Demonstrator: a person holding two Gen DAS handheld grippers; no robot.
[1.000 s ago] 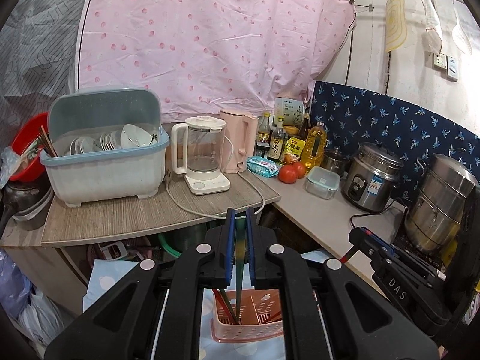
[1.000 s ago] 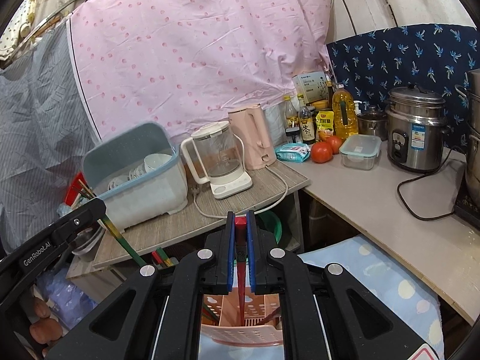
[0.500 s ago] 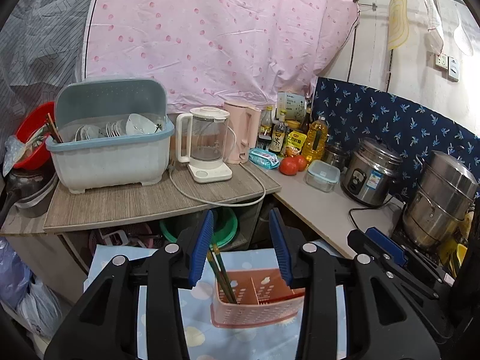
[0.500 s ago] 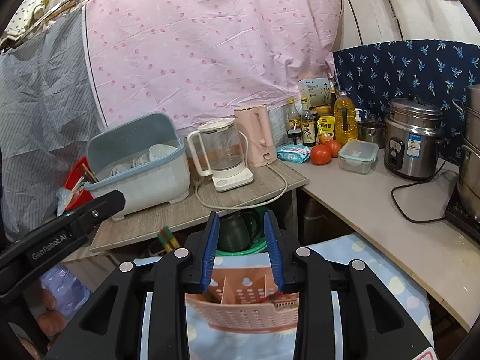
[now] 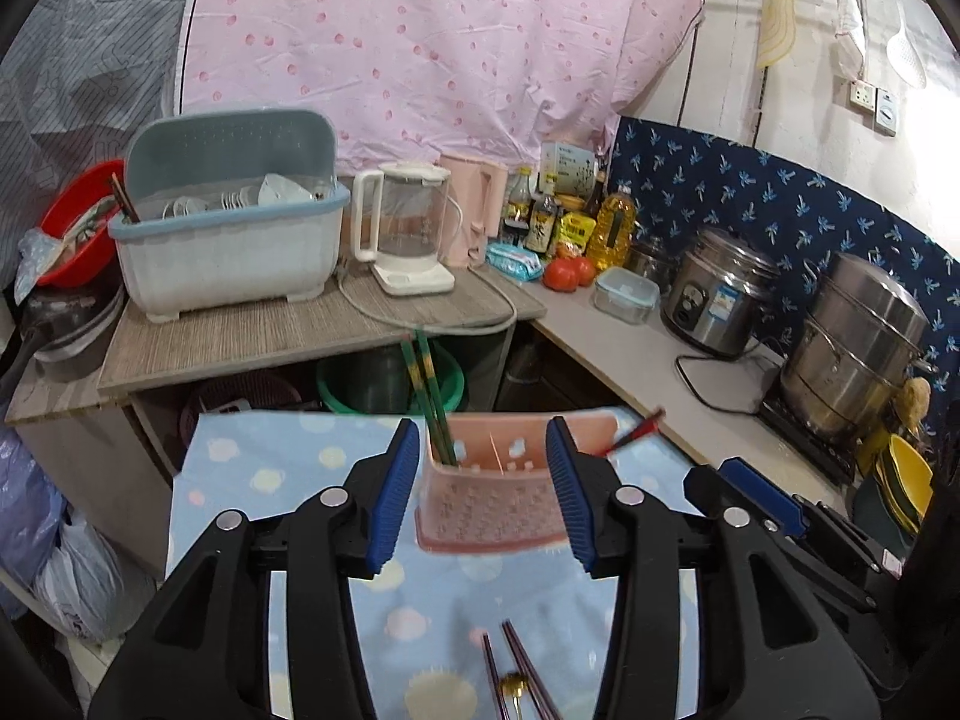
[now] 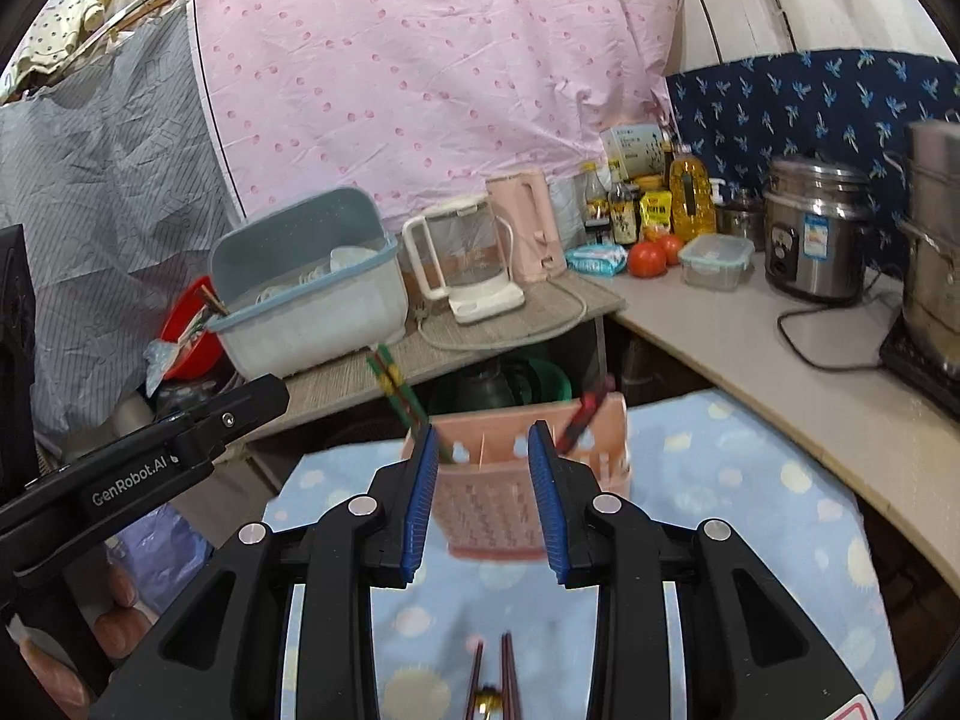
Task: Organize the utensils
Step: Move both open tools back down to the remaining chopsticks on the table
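— What is lying on the tabletop [image 5: 252, 480] right now?

— A light blue cloth [image 6: 750, 516] with pale dots is covering it. A pink basket [image 5: 492, 516] is standing on the cloth, with green chopsticks [image 5: 429, 384] leaning out of its left compartment and red chopsticks [image 6: 585, 414] poking out at its right end. More dark chopsticks [image 5: 522, 678] are lying flat on the cloth nearer the cameras.

— And the claws?

— The left claw [image 5: 483, 492] is opening, its blue pads gripping nothing, with the basket showing beyond the gap. The right claw [image 6: 483, 495] is standing partly open, also gripping nothing.

— What is surrounding it all?

— A pink spotted sheet [image 5: 432, 48] is hanging behind a wooden shelf [image 5: 288, 336] carrying a dish rack [image 5: 234, 252] and a kettle [image 5: 408, 228]. A counter [image 6: 780, 348] is running along the right, holding a rice cooker [image 6: 816, 240] and tomatoes [image 5: 567, 272].
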